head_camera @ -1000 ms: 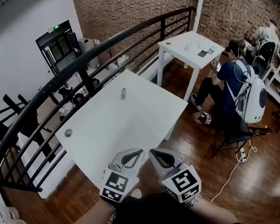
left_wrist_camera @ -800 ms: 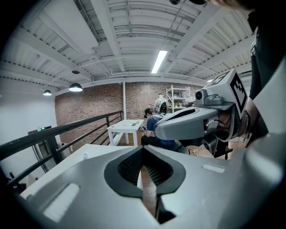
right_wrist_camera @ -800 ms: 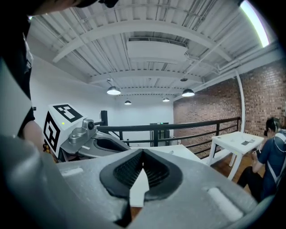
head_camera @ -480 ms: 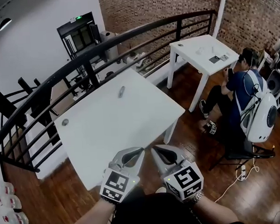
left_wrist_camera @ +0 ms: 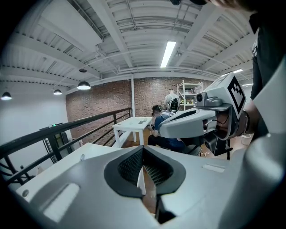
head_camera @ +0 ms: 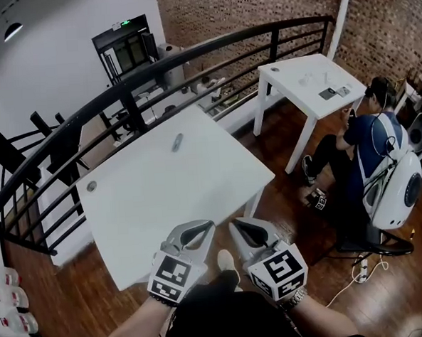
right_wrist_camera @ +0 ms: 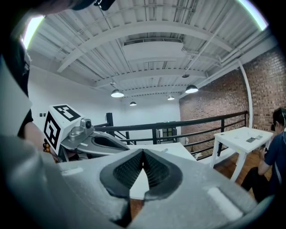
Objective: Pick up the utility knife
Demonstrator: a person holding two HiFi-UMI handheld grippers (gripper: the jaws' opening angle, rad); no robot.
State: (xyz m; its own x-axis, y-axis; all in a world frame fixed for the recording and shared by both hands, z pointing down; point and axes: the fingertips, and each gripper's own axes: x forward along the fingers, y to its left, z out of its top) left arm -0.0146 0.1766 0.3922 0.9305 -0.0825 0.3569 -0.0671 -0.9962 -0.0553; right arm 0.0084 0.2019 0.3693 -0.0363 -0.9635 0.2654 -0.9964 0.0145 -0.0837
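Note:
The utility knife (head_camera: 176, 142), small and grey, lies on the far part of the white table (head_camera: 163, 195). It also shows as a sliver, the knife (right_wrist_camera: 164, 150), in the right gripper view and the knife (left_wrist_camera: 82, 157) in the left gripper view. My left gripper (head_camera: 209, 225) and right gripper (head_camera: 234, 225) hang side by side over the table's near edge, well short of the knife. Both are shut with nothing between the jaws. In the left gripper view the jaws of the left gripper (left_wrist_camera: 143, 150) meet, and the right gripper (left_wrist_camera: 190, 123) shows beside it. The right gripper (right_wrist_camera: 143, 153) is likewise closed.
A small round grey disc (head_camera: 91, 186) sits near the table's left edge. A black curved railing (head_camera: 121, 91) runs behind the table. To the right stand a second white table (head_camera: 309, 87) and a seated person (head_camera: 370, 144) on a chair; a white cable (head_camera: 360, 269) trails on the wooden floor.
The table has slid left and nearer in the head view as both grippers moved toward its near edge. Both stay shut and empty.

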